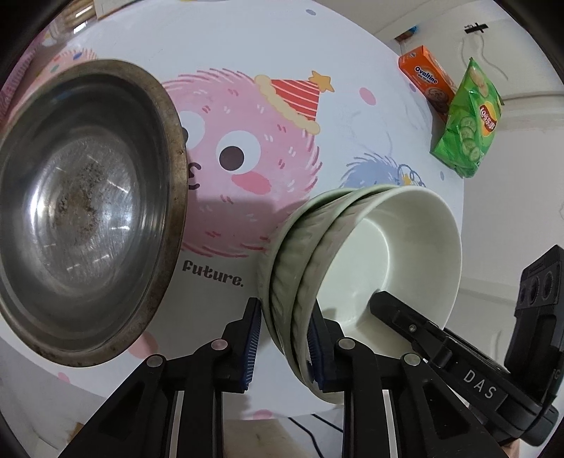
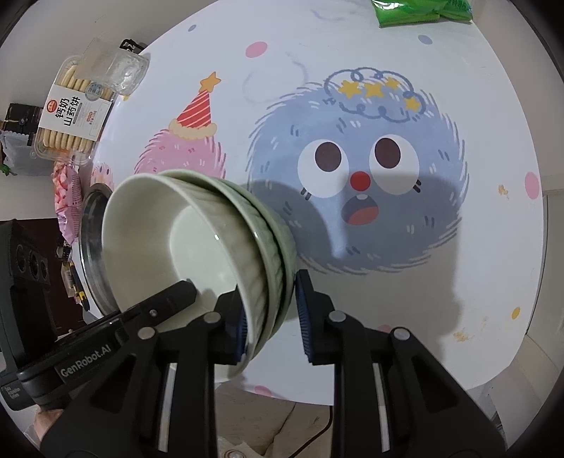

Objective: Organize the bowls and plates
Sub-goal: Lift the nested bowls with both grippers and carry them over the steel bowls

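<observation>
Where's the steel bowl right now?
In the left wrist view the steel bowl sits on the table at far left, left of the green bowls, covering part of the pink monster print.

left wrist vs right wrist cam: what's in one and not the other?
Left wrist only: the orange Ovaltine box, the "future." lettering, and the inside of the steel basin.

Right wrist only: the clear biscuit tub, the pink wrapper, and the blue monster print.

Both: the nested green bowls, with the left gripper and the right gripper each straddling an opposite rim, the green chip bag, and the printed tabletop.
</observation>
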`<action>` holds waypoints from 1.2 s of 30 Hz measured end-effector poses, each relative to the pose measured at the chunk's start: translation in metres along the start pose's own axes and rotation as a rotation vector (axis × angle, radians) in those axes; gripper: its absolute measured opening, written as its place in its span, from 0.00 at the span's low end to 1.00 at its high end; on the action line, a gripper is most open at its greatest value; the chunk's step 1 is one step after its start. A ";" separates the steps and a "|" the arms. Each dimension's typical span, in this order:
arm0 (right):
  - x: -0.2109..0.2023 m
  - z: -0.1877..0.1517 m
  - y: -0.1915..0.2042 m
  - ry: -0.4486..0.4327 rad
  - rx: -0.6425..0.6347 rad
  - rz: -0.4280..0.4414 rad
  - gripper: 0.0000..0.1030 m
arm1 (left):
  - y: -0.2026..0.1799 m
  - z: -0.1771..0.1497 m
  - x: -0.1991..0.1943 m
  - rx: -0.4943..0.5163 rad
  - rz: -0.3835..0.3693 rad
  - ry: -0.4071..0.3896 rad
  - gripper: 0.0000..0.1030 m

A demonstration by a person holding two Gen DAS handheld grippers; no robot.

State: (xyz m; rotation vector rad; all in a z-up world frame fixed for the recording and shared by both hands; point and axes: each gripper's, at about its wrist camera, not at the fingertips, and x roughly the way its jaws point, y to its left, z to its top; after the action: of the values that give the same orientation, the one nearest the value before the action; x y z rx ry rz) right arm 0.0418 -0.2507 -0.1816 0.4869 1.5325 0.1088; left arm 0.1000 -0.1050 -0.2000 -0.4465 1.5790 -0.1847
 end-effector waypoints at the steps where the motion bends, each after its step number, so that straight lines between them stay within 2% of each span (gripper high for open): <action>1: 0.001 -0.001 0.001 0.003 -0.004 -0.005 0.26 | -0.001 0.000 0.000 -0.004 0.002 -0.002 0.24; 5: 0.002 -0.002 0.004 0.025 -0.010 -0.022 0.26 | 0.000 0.002 0.001 -0.016 -0.006 -0.003 0.23; 8: 0.001 -0.003 0.001 0.011 -0.004 0.000 0.27 | -0.001 0.001 0.000 -0.013 -0.004 -0.004 0.23; 20: -0.001 -0.005 0.002 0.003 -0.015 -0.001 0.27 | 0.000 0.001 -0.001 -0.011 -0.004 0.005 0.23; 36: -0.016 -0.008 0.000 -0.039 -0.035 -0.025 0.27 | -0.013 -0.001 -0.004 0.031 0.007 0.000 0.22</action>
State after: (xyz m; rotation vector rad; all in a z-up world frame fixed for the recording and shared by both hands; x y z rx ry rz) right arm 0.0331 -0.2545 -0.1659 0.4389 1.4957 0.1060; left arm 0.1008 -0.1152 -0.1908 -0.4169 1.5751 -0.2037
